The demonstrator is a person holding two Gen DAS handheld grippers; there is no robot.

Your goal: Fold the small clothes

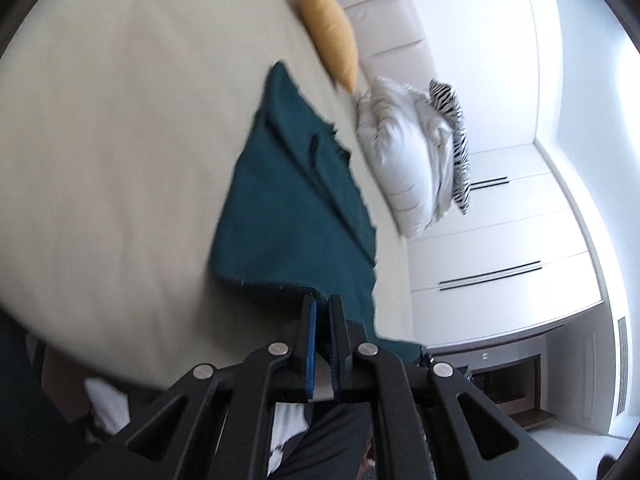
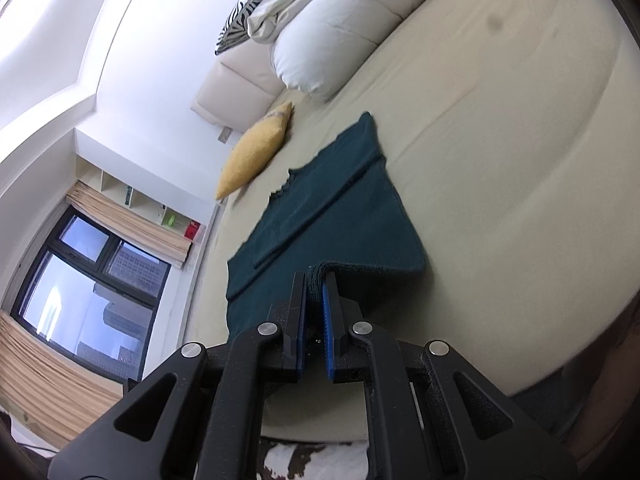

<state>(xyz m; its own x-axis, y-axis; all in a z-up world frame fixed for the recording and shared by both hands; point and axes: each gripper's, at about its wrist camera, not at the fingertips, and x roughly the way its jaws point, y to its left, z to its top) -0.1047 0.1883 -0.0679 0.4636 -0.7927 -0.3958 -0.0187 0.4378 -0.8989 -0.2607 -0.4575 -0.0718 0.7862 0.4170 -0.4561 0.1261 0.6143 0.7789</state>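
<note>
A dark teal knit garment (image 1: pixel 288 200) lies on the cream bed sheet (image 1: pixel 120 140), partly folded with a sleeve laid across it. My left gripper (image 1: pixel 323 300) is shut on the garment's near edge and lifts that edge slightly. In the right wrist view the same garment (image 2: pixel 340 216) stretches away from me. My right gripper (image 2: pixel 316 278) is shut on a bunched near corner of it, raised a little off the sheet (image 2: pixel 500 160).
A yellow cushion (image 1: pixel 332 36) and a white duvet (image 1: pixel 404 152) with a zebra-print pillow (image 1: pixel 456 136) lie at the bed's head, beyond the garment. White wardrobes (image 1: pixel 500 240) stand past the bed. A window (image 2: pixel 88 288) with beige curtains shows in the right wrist view.
</note>
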